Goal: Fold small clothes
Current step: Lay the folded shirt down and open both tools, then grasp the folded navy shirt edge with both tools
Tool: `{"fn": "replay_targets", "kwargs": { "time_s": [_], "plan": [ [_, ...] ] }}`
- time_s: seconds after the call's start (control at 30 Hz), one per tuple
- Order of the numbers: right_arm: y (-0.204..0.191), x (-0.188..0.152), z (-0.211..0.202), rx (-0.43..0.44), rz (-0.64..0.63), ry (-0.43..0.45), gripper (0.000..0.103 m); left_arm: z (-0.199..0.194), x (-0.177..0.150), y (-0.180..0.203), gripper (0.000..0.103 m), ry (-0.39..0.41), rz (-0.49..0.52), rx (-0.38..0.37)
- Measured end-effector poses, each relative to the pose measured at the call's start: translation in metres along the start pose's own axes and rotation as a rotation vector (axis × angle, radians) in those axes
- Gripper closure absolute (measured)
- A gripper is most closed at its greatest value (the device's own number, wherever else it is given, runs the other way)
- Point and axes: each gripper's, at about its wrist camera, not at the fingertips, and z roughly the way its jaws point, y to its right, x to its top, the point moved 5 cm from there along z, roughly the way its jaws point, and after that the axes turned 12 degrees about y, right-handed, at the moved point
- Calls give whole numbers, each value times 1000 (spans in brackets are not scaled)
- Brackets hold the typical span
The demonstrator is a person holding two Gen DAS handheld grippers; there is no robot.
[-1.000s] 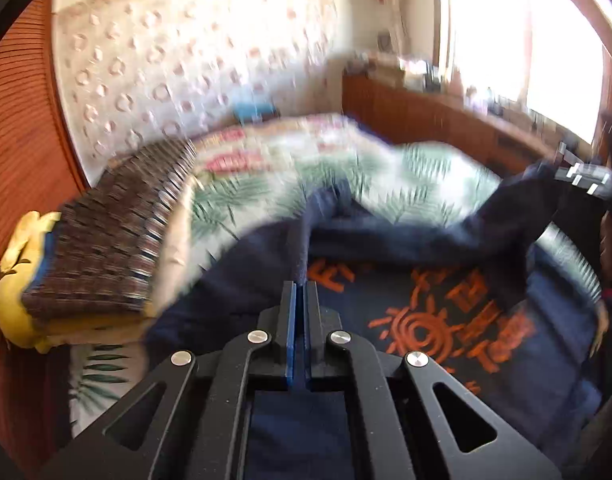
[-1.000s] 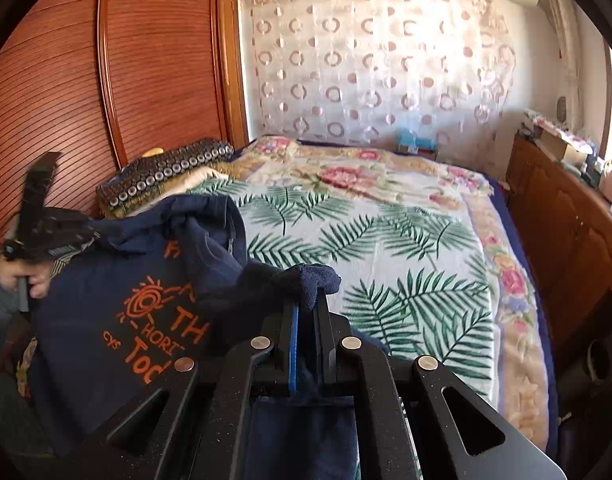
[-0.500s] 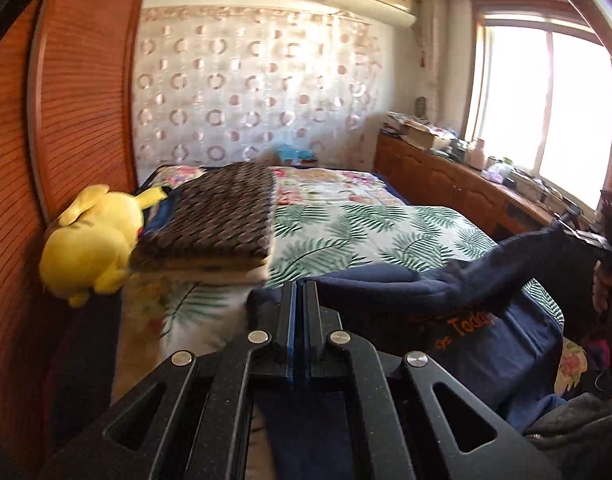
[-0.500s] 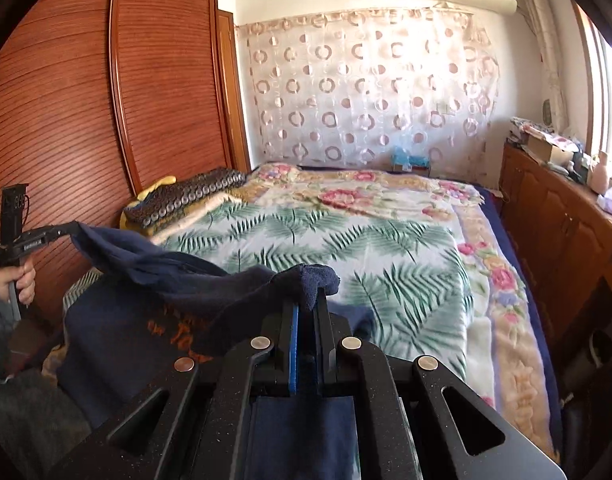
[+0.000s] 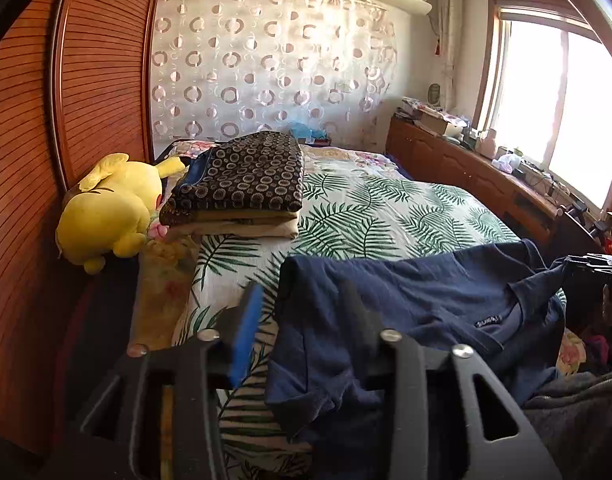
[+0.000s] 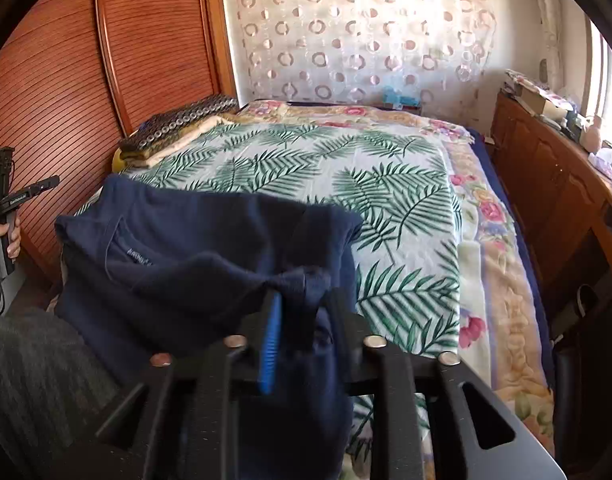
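Note:
A navy blue T-shirt (image 5: 418,300) lies back side up on the near edge of the bed, its neck label showing; it also shows in the right wrist view (image 6: 194,264). My left gripper (image 5: 302,312) is open, its jaws apart over the shirt's left corner, with cloth draped between them. My right gripper (image 6: 302,304) is open too, and a bunched fold of the shirt rests loosely between its fingers. The left gripper also shows at the left edge of the right wrist view (image 6: 10,200).
The bed (image 6: 386,168) has a palm-leaf sheet. A folded stack of blankets (image 5: 242,184) and a yellow plush toy (image 5: 110,208) sit at its left side by the wooden wardrobe (image 5: 46,120). A wooden cabinet (image 6: 554,184) runs along the right.
The shirt, held up and spread in the air before, has come down flat on the bed. Both grippers have opened and let go of it.

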Motion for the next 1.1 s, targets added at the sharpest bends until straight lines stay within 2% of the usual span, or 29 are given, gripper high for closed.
{"fn": "replay_targets", "kwargs": {
  "time_s": [0.03, 0.1, 0.13, 0.27, 0.53, 0.8, 0.9, 0.97, 1.1],
  "plan": [
    [2, 4, 0, 0, -2, 11, 71, 2, 2, 2, 52, 1, 5, -3],
    [0, 11, 1, -19, -18, 35, 54, 10, 4, 5, 31, 0, 15, -15],
    [0, 13, 3, -30, -25, 45, 52, 14, 5, 6, 20, -5, 18, -20],
    [4, 23, 22, -54, -37, 75, 50, 38, 5, 4, 20, -37, 13, -8],
    [12, 22, 90, -32, -17, 11, 50, 84, 10, 5, 20, -85, 48, 16],
    [16, 31, 107, -1, -14, -15, 50, 120, 2, 7, 20, -149, 85, 22],
    [18, 27, 119, 3, -23, -44, 50, 135, -6, 1, 20, -208, 92, 72],
    [20, 23, 124, -13, -28, -68, 46, 139, -11, 1, 20, -227, 85, 64],
    [21, 18, 136, -19, -23, -101, 45, 140, -21, 3, 20, -250, 97, 56]
  ]
}}
